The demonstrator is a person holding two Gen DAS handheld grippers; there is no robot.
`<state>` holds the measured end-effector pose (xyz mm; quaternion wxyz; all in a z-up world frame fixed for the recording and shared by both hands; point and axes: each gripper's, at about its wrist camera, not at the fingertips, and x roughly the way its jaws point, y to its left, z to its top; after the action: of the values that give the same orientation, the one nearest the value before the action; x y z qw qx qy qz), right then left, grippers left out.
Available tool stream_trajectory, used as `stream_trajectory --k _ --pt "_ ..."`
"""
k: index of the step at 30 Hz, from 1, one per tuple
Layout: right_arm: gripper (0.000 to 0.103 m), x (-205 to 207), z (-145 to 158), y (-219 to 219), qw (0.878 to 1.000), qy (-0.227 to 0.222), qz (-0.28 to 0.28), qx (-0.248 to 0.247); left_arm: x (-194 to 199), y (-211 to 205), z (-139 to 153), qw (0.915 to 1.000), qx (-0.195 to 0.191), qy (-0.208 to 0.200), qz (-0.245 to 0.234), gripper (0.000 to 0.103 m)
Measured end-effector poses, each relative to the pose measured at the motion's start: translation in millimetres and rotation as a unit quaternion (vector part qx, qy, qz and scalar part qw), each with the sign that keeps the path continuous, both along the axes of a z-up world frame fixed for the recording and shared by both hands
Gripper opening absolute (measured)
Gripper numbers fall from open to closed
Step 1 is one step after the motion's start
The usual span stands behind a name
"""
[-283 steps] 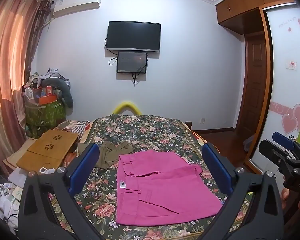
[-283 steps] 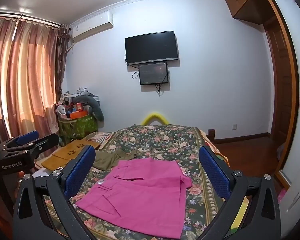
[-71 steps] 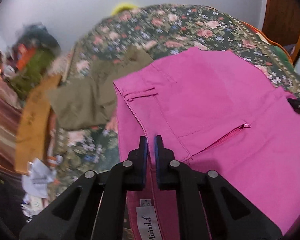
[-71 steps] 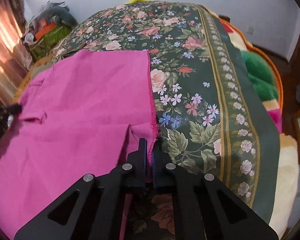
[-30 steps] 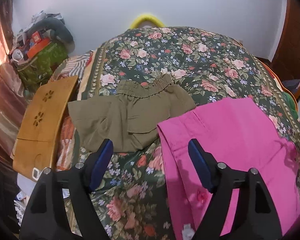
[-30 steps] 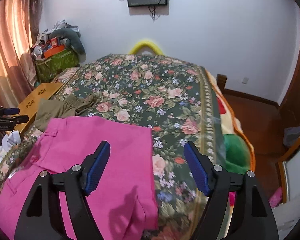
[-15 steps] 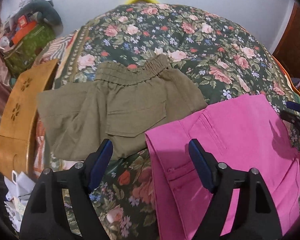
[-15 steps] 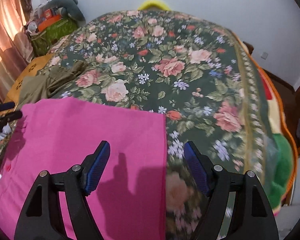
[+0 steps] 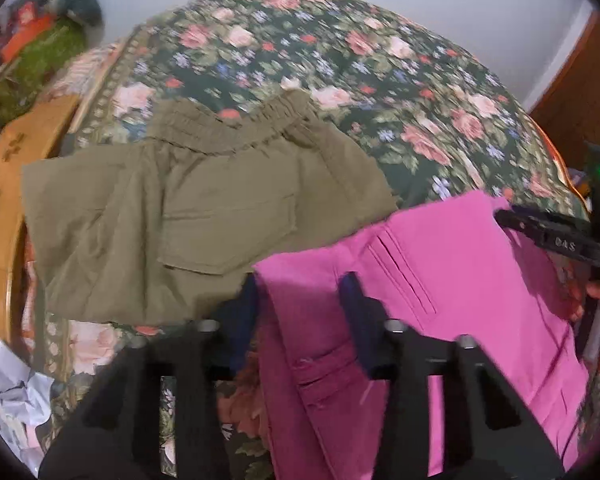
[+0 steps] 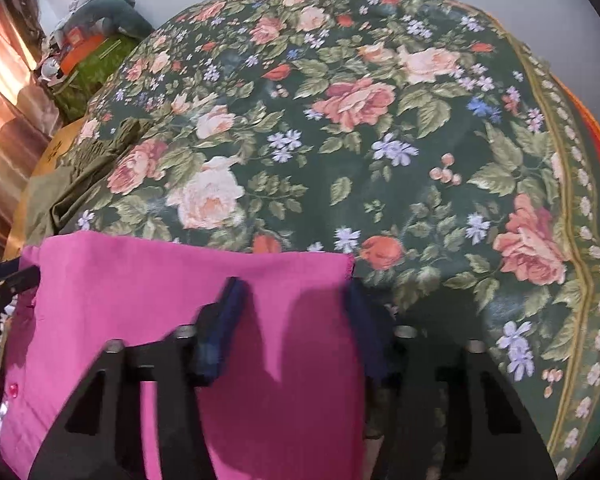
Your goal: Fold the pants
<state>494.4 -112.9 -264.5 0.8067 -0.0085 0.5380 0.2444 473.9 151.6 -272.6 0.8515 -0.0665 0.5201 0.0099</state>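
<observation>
Mid-fold, taking hold of the far corners of pink pants point(image 9: 440, 288) lying lower right on the bed point(image 10: 380, 120); left tool point(image 9: 300, 300) and right tool point(image 10: 292, 304) closing astride a corner each, not yet clamped; next: pinch, lift, fold; wider apart half a second earlier.

Both fisheye views are evenly lit by soft indoor light, with black vignette at the corners and strong barrel bending toward the edges. Warm daylight glows through the curtain point(image 10: 4, 92) at the left. The left wrist view is smeared by motion blur; the floral bedspread point(image 10: 380, 128) is sharper in the right. 2 soft finger shadows fall on the pink pants point(image 10: 148, 288).
</observation>
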Motion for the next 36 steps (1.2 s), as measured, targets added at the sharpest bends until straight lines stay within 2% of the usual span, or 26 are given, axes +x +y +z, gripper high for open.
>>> stream_trajectory --k 1,2,6,10,16,21,24,28,36 --pt "0.015 -0.9 0.4 2.0 1.000 0.007 0.003 0.004 0.7 -2.4 1.0 0.9999 0.011 0.000 0.003 0.021" --pt "0.006 2.9 -0.3 5.8 1.000 0.010 0.004 0.003 0.9 -3.9 2.2 0.9999 0.014 -0.001 0.003 0.019" --pt "0.005 -6.1 6.8 17.7 0.999 -0.021 0.018 -0.037 -1.8 -7.3 10.3 0.9996 0.026 -0.008 0.000 0.016" --pt "0.004 -6.2 20.8 9.8 0.999 -0.029 0.014 -0.025 -8.2 -8.4 32.2 0.9990 0.033 -0.028 -0.012 0.015" --pt "0.004 -10.4 86.3 -12.8 0.995 -0.095 -0.001 0.003 -11.9 -17.0 81.1 0.9946 0.064 -0.081 -0.010 0.015" --pt "0.004 -28.2 155.8 -19.7 0.984 -0.177 -0.026 0.016 -21.2 -31.0 124.2 0.9882 0.077 -0.132 -0.014 0.014" --pt "0.004 -45.9 177.0 -25.7 0.979 -0.200 -0.026 0.024 -32.3 -38.6 143.8 0.9852 0.082 -0.149 -0.024 0.014" --pt "0.004 -70.9 185.9 -33.3 0.977 -0.213 -0.021 0.028 -49.3 -43.2 153.1 0.9847 0.085 -0.149 -0.032 0.014" --pt "0.004 -120.1 172.5 -51.4 0.979 -0.201 -0.016 0.028 -94.5 -53.5 142.4 0.9846 0.091 -0.141 -0.048 0.014"
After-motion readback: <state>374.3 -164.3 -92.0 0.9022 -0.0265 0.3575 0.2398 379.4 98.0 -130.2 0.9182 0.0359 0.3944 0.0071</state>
